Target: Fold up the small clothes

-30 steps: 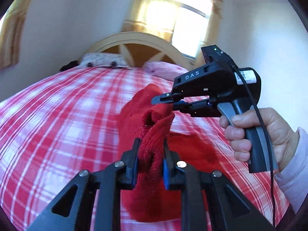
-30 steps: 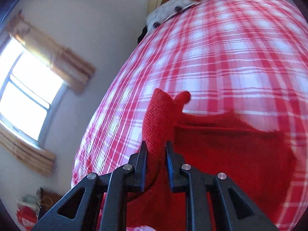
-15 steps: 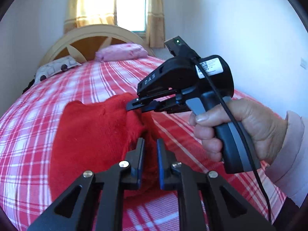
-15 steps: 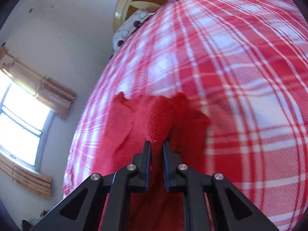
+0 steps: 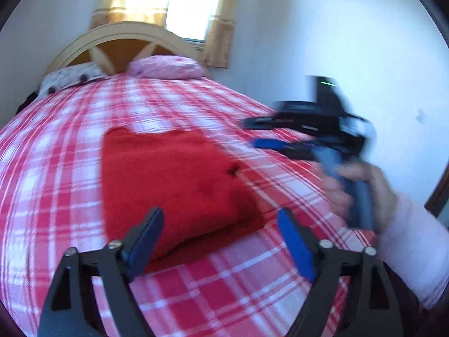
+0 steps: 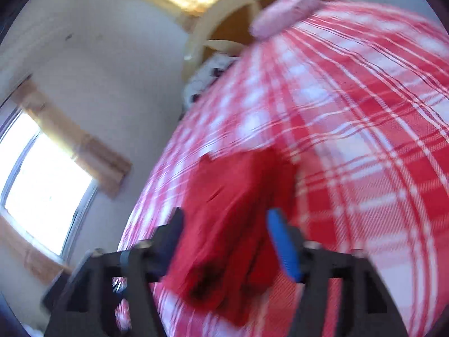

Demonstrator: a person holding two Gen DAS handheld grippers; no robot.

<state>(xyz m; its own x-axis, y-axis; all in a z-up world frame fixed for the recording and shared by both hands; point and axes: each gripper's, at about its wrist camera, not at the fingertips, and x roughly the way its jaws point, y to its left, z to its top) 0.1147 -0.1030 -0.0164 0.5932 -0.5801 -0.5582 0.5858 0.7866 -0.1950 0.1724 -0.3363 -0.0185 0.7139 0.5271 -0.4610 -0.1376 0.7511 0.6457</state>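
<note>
Red knit garment (image 5: 174, 179) lies folded in a flat block on the plaid bed (image 5: 56, 168), near its middle. Left tongs (image 5: 221, 238): jaws opening, spread, nothing pinched; the fold's near edge sits just ahead of them. Right tongs (image 6: 227, 241): jaws opening, garment below and between, pads clear. Judgement: both let go so the fold rests undisturbed.

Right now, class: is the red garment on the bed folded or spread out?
Folded: the red garment lies doubled on the plaid bedspread, thick rounded near edge.
</note>
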